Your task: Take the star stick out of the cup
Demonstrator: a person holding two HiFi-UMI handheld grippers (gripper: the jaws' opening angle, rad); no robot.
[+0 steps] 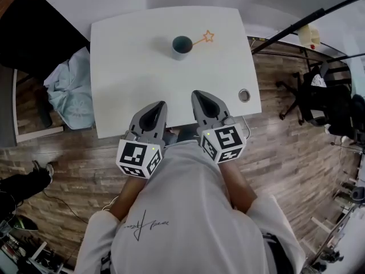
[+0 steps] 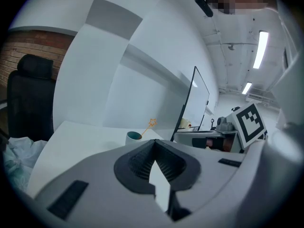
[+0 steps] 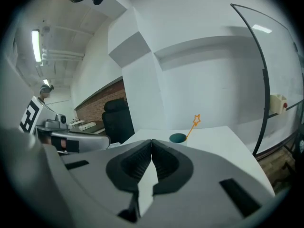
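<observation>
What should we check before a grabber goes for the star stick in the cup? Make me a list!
1. Star stick sits in the cup, with its star end leaning towards the person's right: ok.
2. Cup stands upright on the table: ok.
3. Way across the table from both grippers to the cup is free: ok.
4. Right gripper open, ready to grab: not ok, jaws shut and empty.
5. Left gripper open, ready to steady the cup: not ok, jaws shut and empty.
6. Cup heavy enough not to tip: cannot tell.
</observation>
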